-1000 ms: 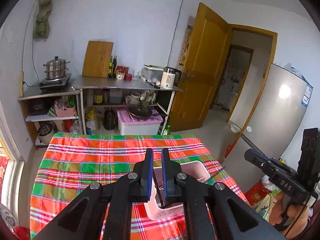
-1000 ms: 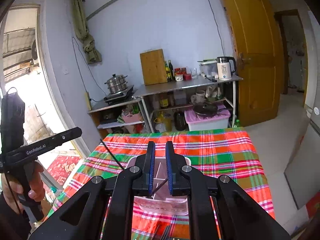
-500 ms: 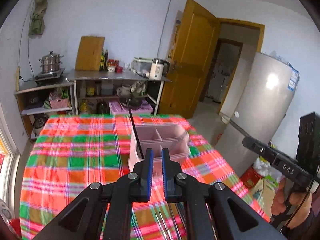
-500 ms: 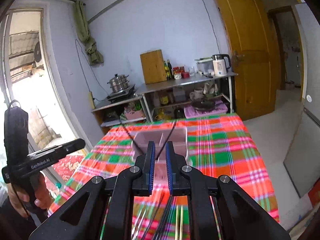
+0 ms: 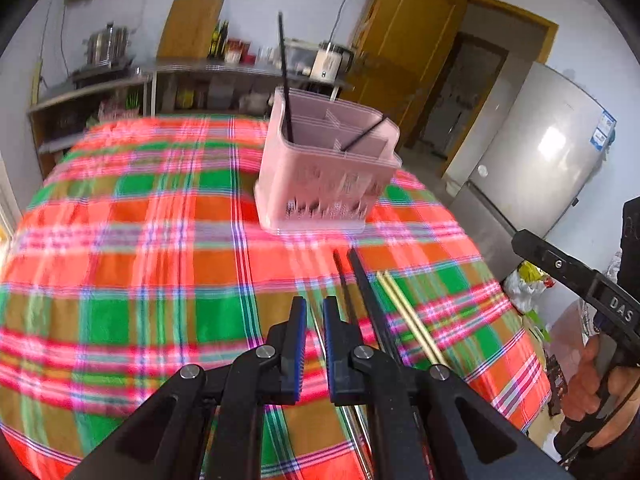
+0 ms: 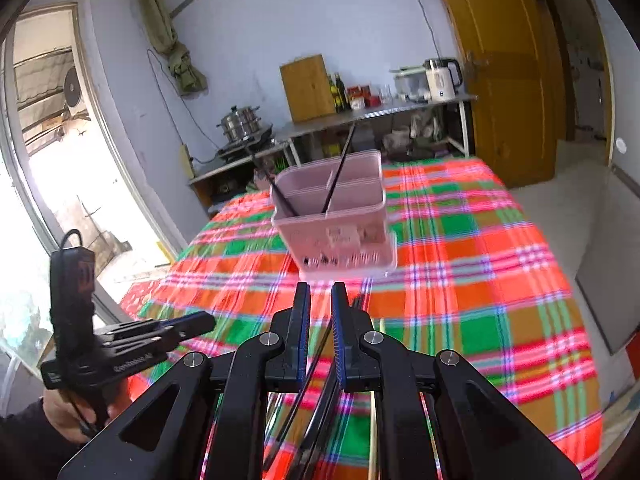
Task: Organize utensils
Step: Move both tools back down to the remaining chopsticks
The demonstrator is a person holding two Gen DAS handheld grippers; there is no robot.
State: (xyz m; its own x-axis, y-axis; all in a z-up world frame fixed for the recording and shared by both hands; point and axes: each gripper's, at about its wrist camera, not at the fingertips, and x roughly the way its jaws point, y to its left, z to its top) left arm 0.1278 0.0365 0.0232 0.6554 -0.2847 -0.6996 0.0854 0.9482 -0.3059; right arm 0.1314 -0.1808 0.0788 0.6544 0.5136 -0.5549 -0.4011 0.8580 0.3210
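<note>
A pink slotted utensil basket [image 5: 320, 184] [image 6: 340, 236] stands on the plaid tablecloth [image 5: 120, 240]. Two black chopsticks [image 5: 285, 80] [image 6: 340, 168] lean in it. On the cloth in front of it lie more black chopsticks [image 5: 360, 280] [image 6: 304, 400] and a wooden pair [image 5: 404, 312] [image 6: 373, 420]. My left gripper [image 5: 314, 304] hangs low over the cloth, just left of the loose chopsticks, shut and holding nothing. My right gripper [image 6: 321, 290] is shut and empty above the black chopsticks, short of the basket. Each gripper shows at the edge of the other's view [image 5: 580, 280] [image 6: 160, 332].
A steel fridge [image 5: 540, 152] stands past the table's right edge, beside a wooden door [image 6: 508, 60]. Behind the table are metal shelves with a kettle [image 6: 440, 78], a pot [image 6: 240, 122] and a cutting board. A window [image 6: 60, 160] is at the left.
Both grippers have sunk from above the basket and drawn back toward the near side of the table. The loose chopsticks on the cloth have come into view. Both stay shut.
</note>
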